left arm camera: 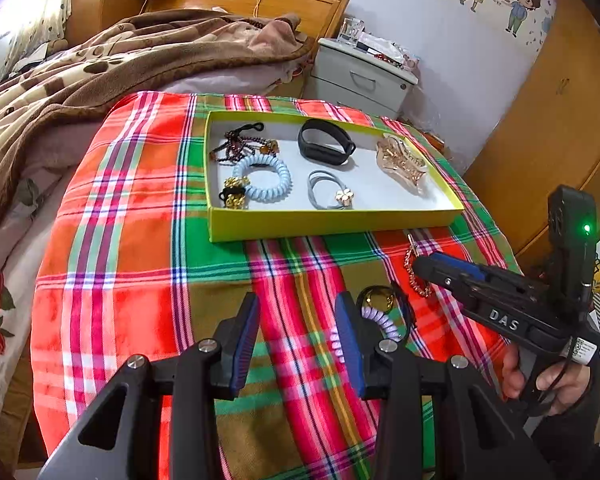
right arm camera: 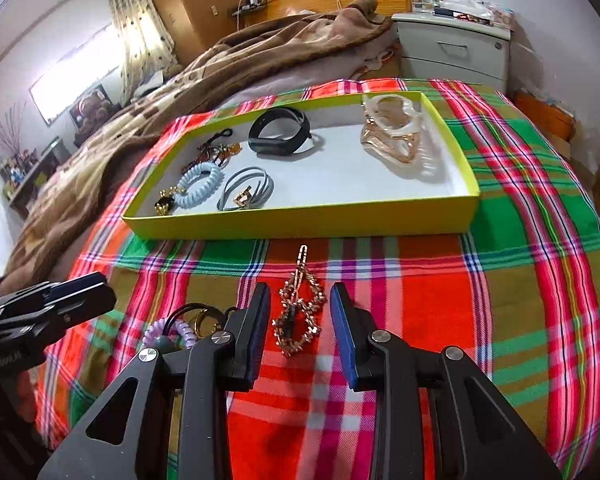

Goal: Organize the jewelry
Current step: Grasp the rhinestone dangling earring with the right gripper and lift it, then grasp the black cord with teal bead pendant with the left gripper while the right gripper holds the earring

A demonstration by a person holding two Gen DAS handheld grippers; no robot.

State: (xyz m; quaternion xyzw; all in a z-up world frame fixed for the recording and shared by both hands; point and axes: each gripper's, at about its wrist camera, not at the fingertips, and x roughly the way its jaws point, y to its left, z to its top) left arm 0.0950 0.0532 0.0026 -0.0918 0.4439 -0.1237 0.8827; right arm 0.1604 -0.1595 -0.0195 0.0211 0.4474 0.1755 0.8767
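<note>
A yellow-green tray [left arm camera: 332, 224] [right arm camera: 300, 222] lies on the plaid cloth. It holds a black band [left arm camera: 326, 142], a blue spiral tie [left arm camera: 262, 178], a grey hair tie [left arm camera: 332, 192], a clear-gold claw clip [left arm camera: 402, 160] and dark beads [left arm camera: 236, 144]. In front of the tray, my right gripper [right arm camera: 300, 332] [left arm camera: 428, 262] is open. A gold chain clip [right arm camera: 298, 316] lies between its fingers, untouched by the pads. My left gripper [left arm camera: 296, 340] [right arm camera: 104, 290] is open over bare cloth. A lilac spiral tie [left arm camera: 380, 320] [right arm camera: 168, 330] and a black-gold ring tie [left arm camera: 376, 298] sit by its right finger.
The plaid cloth [left arm camera: 140, 280] covers a rounded surface that drops off at its edges. A bed with a brown blanket [left arm camera: 100, 64] lies to the left. A white nightstand [left arm camera: 360, 76] and a wooden wardrobe [left arm camera: 560, 100] stand behind. A hand [left arm camera: 540, 380] holds the right gripper.
</note>
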